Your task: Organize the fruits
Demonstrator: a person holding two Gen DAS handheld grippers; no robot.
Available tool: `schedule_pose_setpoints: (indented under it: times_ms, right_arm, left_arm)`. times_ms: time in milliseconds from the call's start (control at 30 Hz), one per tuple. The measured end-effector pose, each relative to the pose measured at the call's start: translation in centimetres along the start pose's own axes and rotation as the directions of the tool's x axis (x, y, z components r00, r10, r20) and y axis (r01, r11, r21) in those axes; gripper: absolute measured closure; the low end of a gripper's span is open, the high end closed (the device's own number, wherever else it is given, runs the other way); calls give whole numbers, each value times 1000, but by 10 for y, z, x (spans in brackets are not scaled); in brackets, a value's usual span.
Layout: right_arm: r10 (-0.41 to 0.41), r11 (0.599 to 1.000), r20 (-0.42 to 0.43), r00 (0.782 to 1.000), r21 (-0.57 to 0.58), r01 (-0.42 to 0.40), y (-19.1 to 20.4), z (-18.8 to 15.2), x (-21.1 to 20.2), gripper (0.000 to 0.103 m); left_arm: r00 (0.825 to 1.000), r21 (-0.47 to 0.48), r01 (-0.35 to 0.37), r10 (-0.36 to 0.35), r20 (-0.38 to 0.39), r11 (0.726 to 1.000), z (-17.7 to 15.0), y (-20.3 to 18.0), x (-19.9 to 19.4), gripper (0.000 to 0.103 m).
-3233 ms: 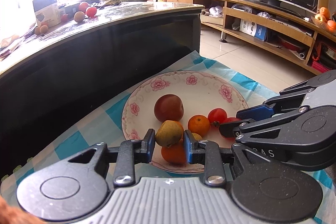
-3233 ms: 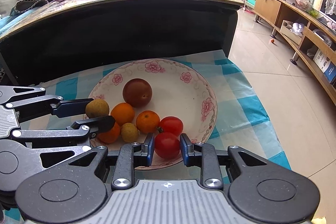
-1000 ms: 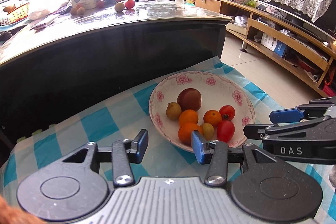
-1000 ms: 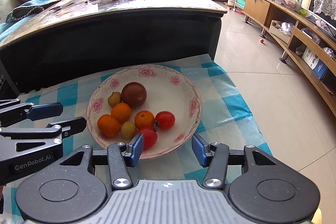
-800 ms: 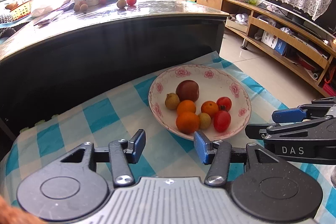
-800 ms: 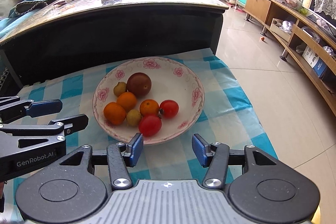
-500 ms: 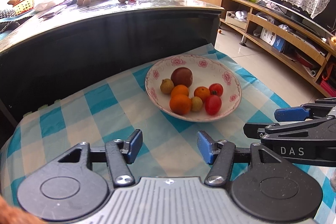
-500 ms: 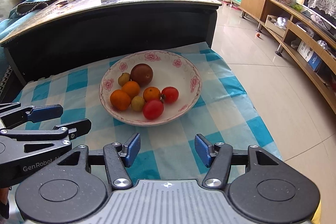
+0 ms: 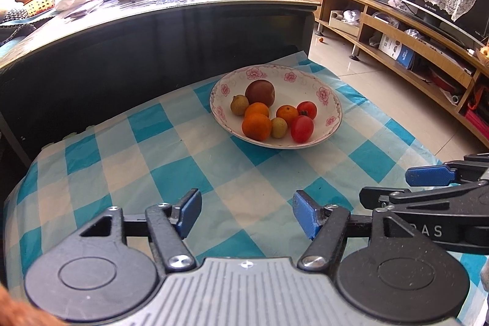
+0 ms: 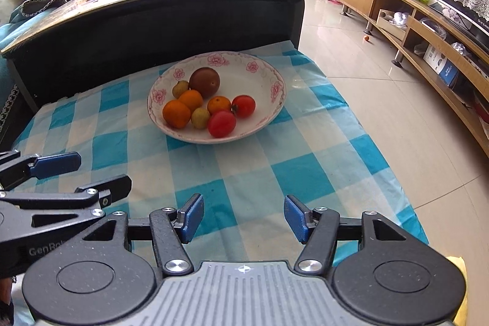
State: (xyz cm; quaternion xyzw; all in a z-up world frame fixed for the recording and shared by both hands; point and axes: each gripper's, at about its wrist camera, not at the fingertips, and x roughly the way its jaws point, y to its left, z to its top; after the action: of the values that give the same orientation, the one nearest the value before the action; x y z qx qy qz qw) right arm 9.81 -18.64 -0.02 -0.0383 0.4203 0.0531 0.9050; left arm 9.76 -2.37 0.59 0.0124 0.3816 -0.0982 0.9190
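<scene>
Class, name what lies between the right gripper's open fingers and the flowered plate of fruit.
Only bare blue-checked tablecloth separates the right gripper from the plate; the right wrist view shows it.

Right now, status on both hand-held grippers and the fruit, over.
Left hand-held gripper open, empty. Right hand-held gripper open, empty. Fruit all in the flowered plate on the checked cloth. Nothing between grippers and plate.
</scene>
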Motion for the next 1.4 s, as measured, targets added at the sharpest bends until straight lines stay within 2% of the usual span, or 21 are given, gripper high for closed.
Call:
schedule_pose_setpoints:
  times_ms: [533,800,1067,1400]
  right_arm:
    - [-36,999,-21,999,33,37,-4,-40,-28,49]
    - [-46,998,-17,999,32,47,-1,-53,-41,49]
    - [-62,998,-18,998,28,63,1,-67,-52,48]
    - [-70,997,-11,998,25,70,2,-81,-64,48]
  left_arm:
    - [999,29,-24,24,-22,999,-30,-15,-23,14]
    - [999,-3,-34,34,-25,999,-42,-13,-35,5]
    - [998,-22,-47,46,-35,999,-55,-16,-44,0]
    - [996,-2,-88,88,-13,996,-62,-22,-56,0]
